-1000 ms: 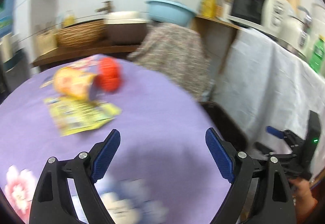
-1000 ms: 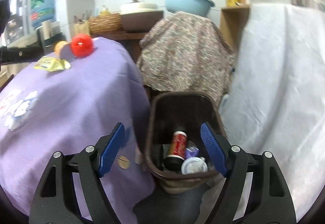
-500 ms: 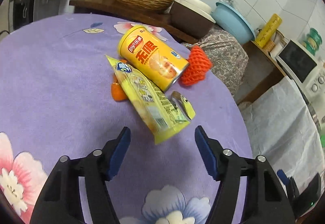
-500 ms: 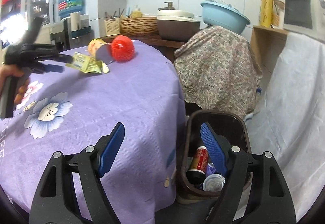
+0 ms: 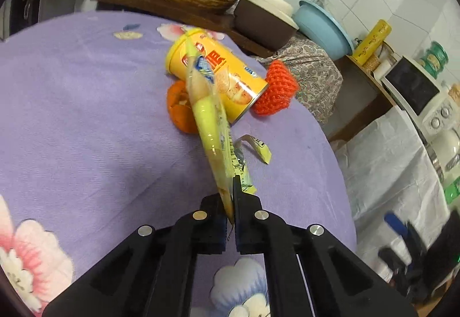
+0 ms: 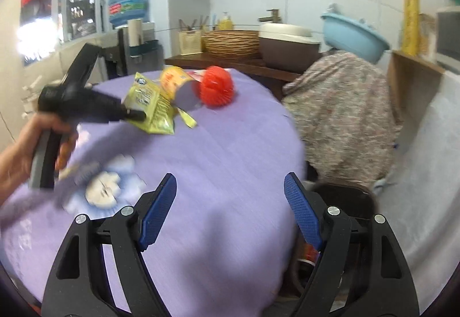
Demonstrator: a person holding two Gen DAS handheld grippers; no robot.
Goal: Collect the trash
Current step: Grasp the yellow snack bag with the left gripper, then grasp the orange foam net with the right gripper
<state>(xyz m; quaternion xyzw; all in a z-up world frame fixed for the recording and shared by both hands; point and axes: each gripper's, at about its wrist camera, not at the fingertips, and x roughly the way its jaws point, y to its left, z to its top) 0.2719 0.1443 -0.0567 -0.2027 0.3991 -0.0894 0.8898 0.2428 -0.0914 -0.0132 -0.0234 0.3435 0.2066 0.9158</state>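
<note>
My rig, as I saw it: the right matte black plastic two-finger gripper [image 6: 230, 207] carried ridged blue rubber pads [image 6: 302, 213] and round silver screws [image 6: 333, 210] at its pivots. The left black gripper [image 5: 231, 202] showed matching silver screws [image 5: 261, 214]; its handle sat in a bare hand [image 6: 31, 141], no sleeve visible.

Even indoor light; window [image 6: 60, 0] glare; motion blur; fisheye-bent, dark-vignetted edges
</note>
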